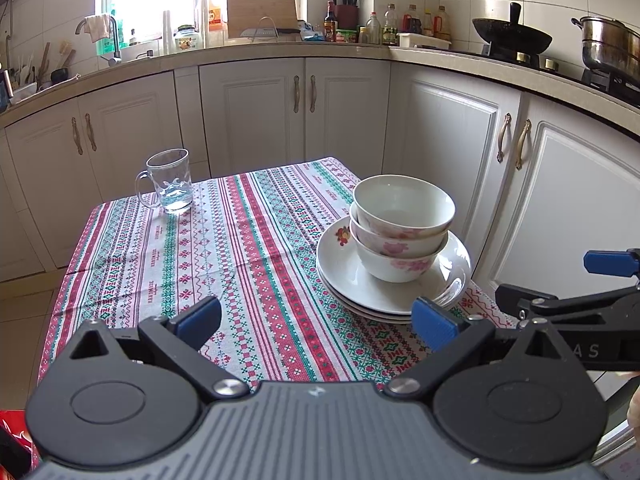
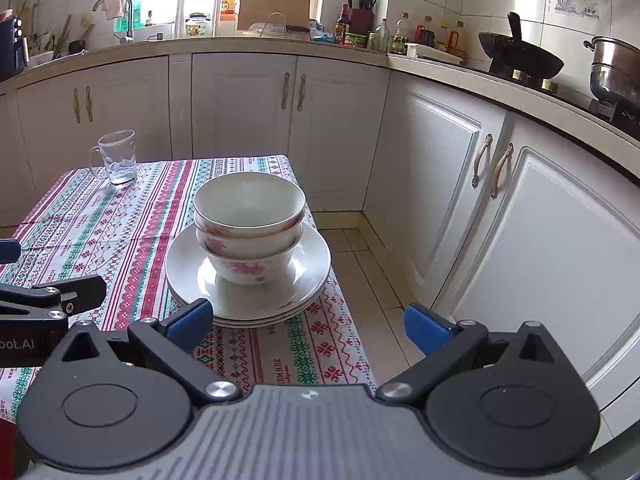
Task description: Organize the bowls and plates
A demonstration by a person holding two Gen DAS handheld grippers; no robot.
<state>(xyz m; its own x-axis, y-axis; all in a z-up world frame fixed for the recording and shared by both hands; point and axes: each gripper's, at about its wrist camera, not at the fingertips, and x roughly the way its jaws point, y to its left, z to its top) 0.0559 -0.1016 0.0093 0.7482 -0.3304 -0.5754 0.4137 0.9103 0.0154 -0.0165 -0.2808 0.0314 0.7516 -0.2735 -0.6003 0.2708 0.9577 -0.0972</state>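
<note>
White china with pink flower prints makes up the stack: three bowls (image 1: 402,226) nested one inside another, standing on a pile of white plates (image 1: 352,280) with a small fruit motif on the top plate's rim. The pile sits near the right edge of the desk (image 1: 224,248), which is covered by a cloth striped in red, green and white. In the right wrist view the same bowls (image 2: 250,224) and plates (image 2: 188,268) lie just ahead of the blue pads.

Left tool (image 1: 316,320) is released, its blue-padded fingers spread wide above the cloth, the right-hand pad close to the plates' near rim without gripping it. Right tool (image 2: 308,324) is likewise released, one finger over the near edge of the plates, the other out over the tiled floor (image 2: 372,264) beside the desk. Neither holds anything.

At the far left corner of the desk stands a clear glass mug (image 1: 170,182), upright, well apart from the stack. Beyond are white cabinets (image 1: 256,112), and a dark wok (image 1: 514,36) and steel pot (image 1: 610,46) on the stove.
</note>
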